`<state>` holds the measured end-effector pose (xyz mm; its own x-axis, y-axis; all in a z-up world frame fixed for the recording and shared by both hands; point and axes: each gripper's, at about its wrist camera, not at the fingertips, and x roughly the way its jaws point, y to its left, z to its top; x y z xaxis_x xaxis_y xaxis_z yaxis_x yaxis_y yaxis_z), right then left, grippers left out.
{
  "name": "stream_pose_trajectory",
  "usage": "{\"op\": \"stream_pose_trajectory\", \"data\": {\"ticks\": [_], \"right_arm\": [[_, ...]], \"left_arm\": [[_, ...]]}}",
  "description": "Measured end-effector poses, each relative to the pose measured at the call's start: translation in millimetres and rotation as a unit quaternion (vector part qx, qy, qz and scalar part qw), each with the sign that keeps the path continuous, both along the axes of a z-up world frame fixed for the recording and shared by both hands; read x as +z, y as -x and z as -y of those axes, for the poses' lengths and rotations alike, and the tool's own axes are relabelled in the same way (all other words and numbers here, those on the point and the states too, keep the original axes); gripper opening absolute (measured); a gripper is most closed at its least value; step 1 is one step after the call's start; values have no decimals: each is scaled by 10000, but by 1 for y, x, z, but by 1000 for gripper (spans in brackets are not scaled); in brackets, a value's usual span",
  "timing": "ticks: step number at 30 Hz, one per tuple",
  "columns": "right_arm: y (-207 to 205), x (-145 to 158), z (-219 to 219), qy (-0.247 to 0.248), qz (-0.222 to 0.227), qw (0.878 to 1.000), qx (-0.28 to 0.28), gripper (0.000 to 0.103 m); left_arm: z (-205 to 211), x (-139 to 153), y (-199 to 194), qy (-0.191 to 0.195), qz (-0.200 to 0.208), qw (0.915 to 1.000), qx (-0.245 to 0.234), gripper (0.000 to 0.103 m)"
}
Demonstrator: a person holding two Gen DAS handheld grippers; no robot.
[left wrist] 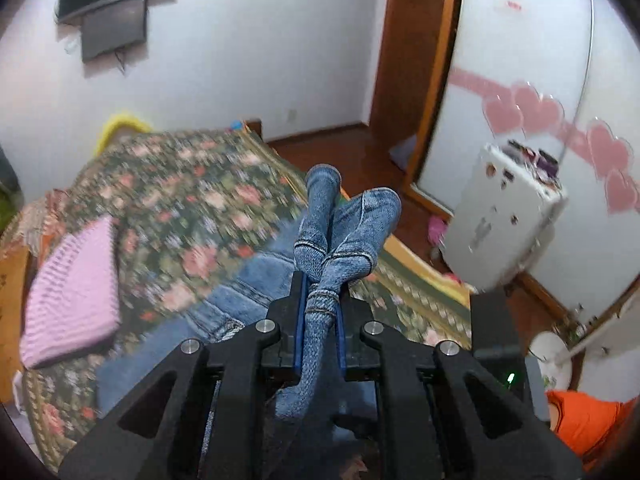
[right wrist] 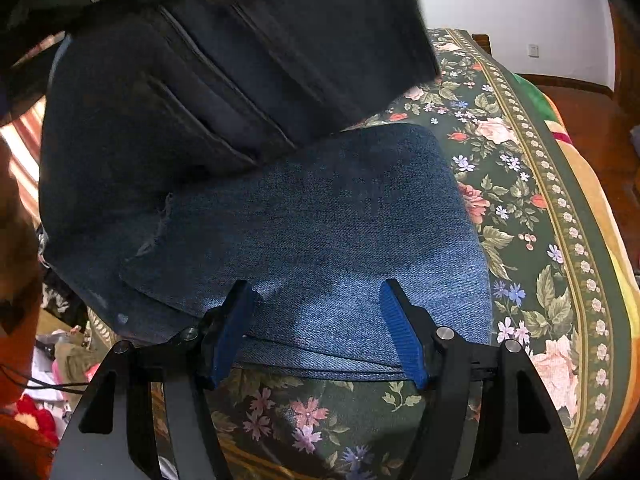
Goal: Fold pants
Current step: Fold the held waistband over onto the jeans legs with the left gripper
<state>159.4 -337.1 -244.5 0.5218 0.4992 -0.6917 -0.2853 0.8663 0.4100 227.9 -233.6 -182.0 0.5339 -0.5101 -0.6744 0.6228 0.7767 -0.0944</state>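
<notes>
Left wrist view shows the bed filling the left half of the frame, its floral cover blurred, with the jeans lying across it at centre. A folded pink cloth sits at the left edge, well apart from the denim. At lower centre the left claw is clamped tight on a bunched hem of the jeans, which sticks up past the fingertips in two rolled ends.

Right wrist view has the jeans spread over the middle of the frame on the bed's floral cover, a lighter layer lying flat at centre and a darker, shadowed part with seams lifted in the upper left. The right claw stands open at lower centre, its blue pads on either side of the near folded edge without pressing it.

By my reading the fold is partway: at least one layer already lies doubled on the bed, while the hem end is raised and not yet laid down. Placing that end over the flat part, then smoothing, seems to be what remains.
</notes>
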Motion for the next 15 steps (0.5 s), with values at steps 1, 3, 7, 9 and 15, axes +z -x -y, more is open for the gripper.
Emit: {"op": "stream_pose_trajectory", "data": {"ticks": [1,3,7,9,15], "right_arm": [[0,1,0,-17,5,10000,9,64],[1,2,3,-67,-7,10000,25,64],[6,9,18,-198,-81,9998,-26,61],[11,13,29,-191,-70,9997,-164,61],[32,17,61,-57,-152,9980,-619,61]], "left_arm": [[2,-5,1,-16,-89,10000,-42,11],[7,-15,5,-57,-259,9996,-133,12],[9,-28,10,-81,-512,9983,-259,13],[11,-36,10,-125,-646,9973,-318,14],[18,-73,6,-281,-1438,9886,-359,21]]}}
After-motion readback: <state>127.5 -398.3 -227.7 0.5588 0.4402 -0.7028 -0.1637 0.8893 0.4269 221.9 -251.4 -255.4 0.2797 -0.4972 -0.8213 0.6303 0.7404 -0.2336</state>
